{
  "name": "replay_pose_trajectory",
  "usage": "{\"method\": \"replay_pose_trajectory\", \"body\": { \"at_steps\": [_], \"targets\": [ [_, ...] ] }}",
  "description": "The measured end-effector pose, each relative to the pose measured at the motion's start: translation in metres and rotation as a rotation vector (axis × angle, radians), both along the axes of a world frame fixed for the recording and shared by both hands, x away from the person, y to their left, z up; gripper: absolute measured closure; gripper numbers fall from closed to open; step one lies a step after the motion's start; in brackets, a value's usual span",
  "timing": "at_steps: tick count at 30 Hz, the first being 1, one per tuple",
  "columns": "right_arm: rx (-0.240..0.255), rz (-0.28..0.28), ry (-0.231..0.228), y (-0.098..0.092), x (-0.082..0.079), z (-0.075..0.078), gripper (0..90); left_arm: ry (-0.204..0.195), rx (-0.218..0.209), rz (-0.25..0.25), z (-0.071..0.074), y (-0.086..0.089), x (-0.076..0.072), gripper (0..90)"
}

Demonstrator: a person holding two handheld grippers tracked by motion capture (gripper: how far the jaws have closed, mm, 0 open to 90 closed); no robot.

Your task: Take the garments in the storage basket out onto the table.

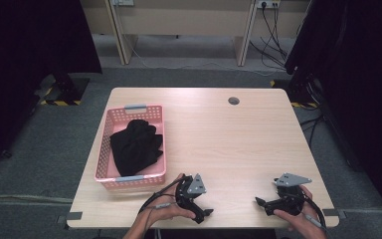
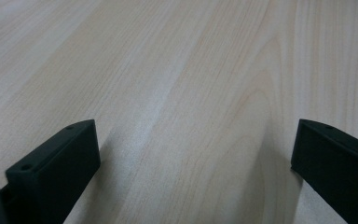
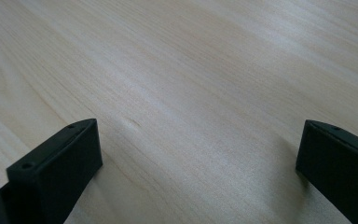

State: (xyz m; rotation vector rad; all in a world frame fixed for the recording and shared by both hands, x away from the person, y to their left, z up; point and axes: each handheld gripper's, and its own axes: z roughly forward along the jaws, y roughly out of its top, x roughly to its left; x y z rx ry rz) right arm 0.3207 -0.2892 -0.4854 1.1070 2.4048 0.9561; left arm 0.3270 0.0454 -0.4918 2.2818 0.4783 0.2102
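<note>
Both grippers sat low at the near edge of the wooden table (image 1: pixel 219 134), one in each of the person's hands. Left gripper (image 1: pixel 205 215) lay near the table's front edge, just right of the pink basket's near corner, its grey plate on top and its cable trailing back over the hand. Its jaws stood wide apart with bare wood grain between them; nothing held. Right gripper (image 1: pixel 261 204) rested well apart from the left, toward the table's near right corner, tips pointing leftward. Its jaws likewise stood wide, with bare tabletop between them. Pink basket (image 1: pixel 104 149) sat on the left side of the table, long side running away from the person, grey handles at the near and far ends. A crumpled black cloth (image 1: pixel 135 144) lay inside it, filling most of the middle. Neither gripper touched the basket or the cloth.
</note>
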Motion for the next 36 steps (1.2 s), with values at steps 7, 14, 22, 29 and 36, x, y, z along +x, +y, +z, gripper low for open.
{"method": "replay_pose_trajectory", "body": {
  "at_steps": [7,14,22,29,36],
  "targets": [
    [0.000,0.000,0.000,0.000,0.000,0.000,0.3,0.002,-0.002,0.006,0.000,0.000,0.000,0.2],
    [0.000,0.000,0.000,0.000,0.000,0.000,0.3,0.002,0.000,0.004,0.000,0.000,0.000,0.0],
    [0.000,0.001,0.000,0.000,0.000,0.000,0.2,0.005,-0.008,-0.007,0.001,0.000,0.000,2.1],
    [0.000,0.001,0.000,0.000,0.000,0.000,0.2,-0.014,-0.039,0.005,0.014,0.003,-0.002,3.3],
    [0.000,0.001,0.000,0.000,0.000,0.000,0.2,-0.030,-0.065,0.008,0.025,0.007,-0.005,3.2]
  ]
}}
